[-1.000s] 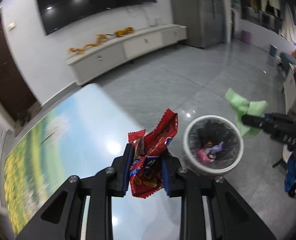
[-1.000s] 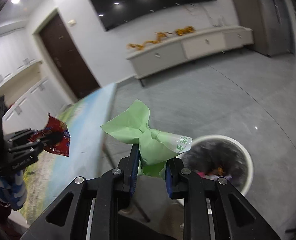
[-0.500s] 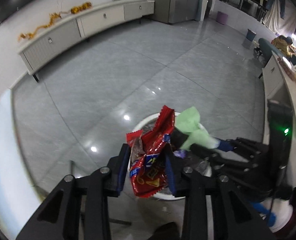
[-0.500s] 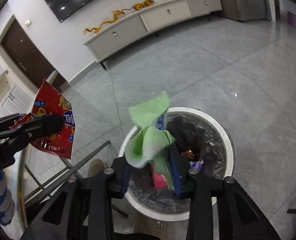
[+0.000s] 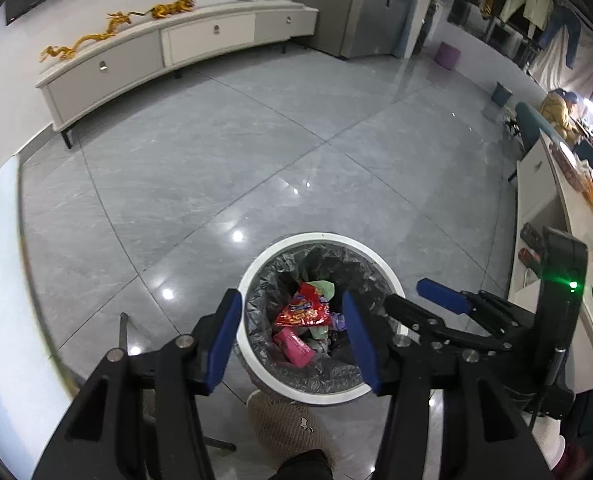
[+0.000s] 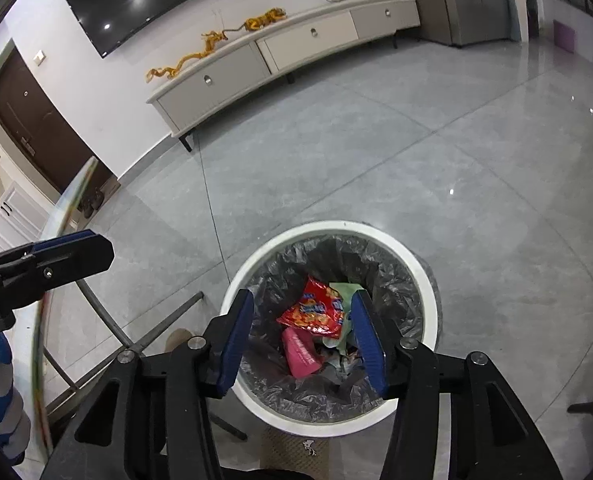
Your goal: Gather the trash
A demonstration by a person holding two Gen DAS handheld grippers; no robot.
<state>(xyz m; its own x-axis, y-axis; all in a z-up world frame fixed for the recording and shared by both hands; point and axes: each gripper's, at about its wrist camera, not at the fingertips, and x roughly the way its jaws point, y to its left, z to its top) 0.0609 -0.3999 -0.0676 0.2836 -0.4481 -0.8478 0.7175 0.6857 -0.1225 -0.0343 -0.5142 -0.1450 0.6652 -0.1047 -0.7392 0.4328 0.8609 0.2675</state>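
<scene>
A white round trash bin (image 5: 320,394) (image 6: 424,276) with a black liner stands on the grey floor. Inside lie a red snack wrapper (image 5: 302,312) (image 6: 316,312), a green paper (image 5: 323,287) (image 6: 342,290) and a pink wrapper (image 5: 294,346) (image 6: 302,354). My left gripper (image 5: 292,336) is open and empty just above the bin. My right gripper (image 6: 302,336) is open and empty above the bin too; it shows in the left wrist view (image 5: 428,300) at the right. The left gripper's finger shows at the left of the right wrist view (image 6: 68,254).
The table edge (image 5: 0,280) (image 6: 52,280) with metal legs (image 6: 156,328) runs along the left. A slippered foot (image 5: 284,424) is beside the bin. A white counter (image 5: 556,240) with items stands at the right. A low TV cabinet (image 6: 280,44) lines the far wall.
Both grippers have opened over the bin. The red wrapper and the green paper have dropped from them into the bin.
</scene>
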